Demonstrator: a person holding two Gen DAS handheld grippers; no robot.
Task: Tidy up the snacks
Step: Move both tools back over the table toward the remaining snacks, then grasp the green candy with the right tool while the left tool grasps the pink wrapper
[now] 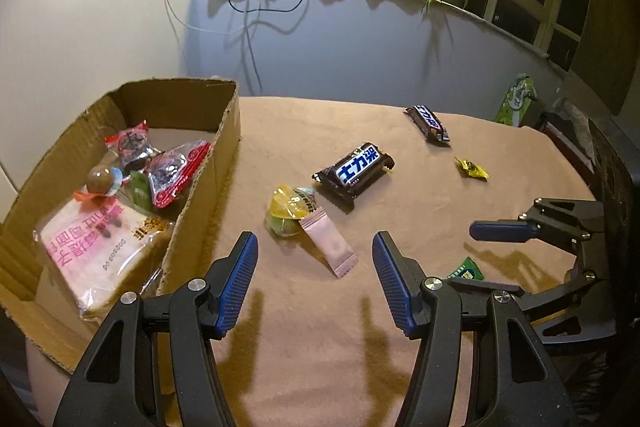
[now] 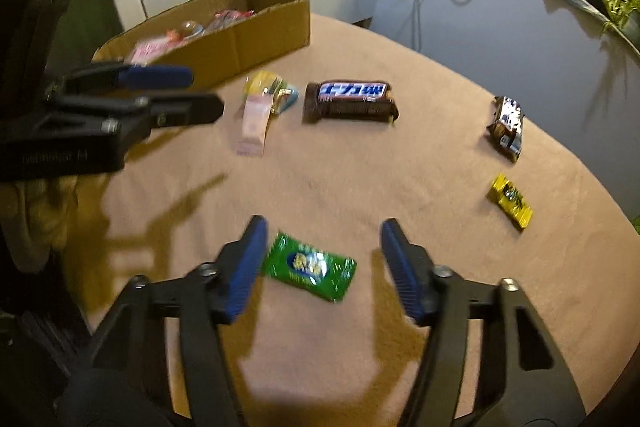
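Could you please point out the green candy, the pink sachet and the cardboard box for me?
green candy (image 2: 309, 267), right wrist view, middle of the wrapper.
pink sachet (image 1: 329, 247), left wrist view, middle of the packet.
cardboard box (image 1: 208, 163), left wrist view, right side wall.

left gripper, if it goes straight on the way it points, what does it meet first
Probably the pink sachet, lying just ahead between the open jaws of the left gripper, with the jelly cup right behind it. Depth is unclear, so it might pass over both.

Box (image 1: 224, 131) at table's (image 1: 320, 347) left — bars (image 1: 356, 169), candies (image 1: 471, 169) spread to its right.
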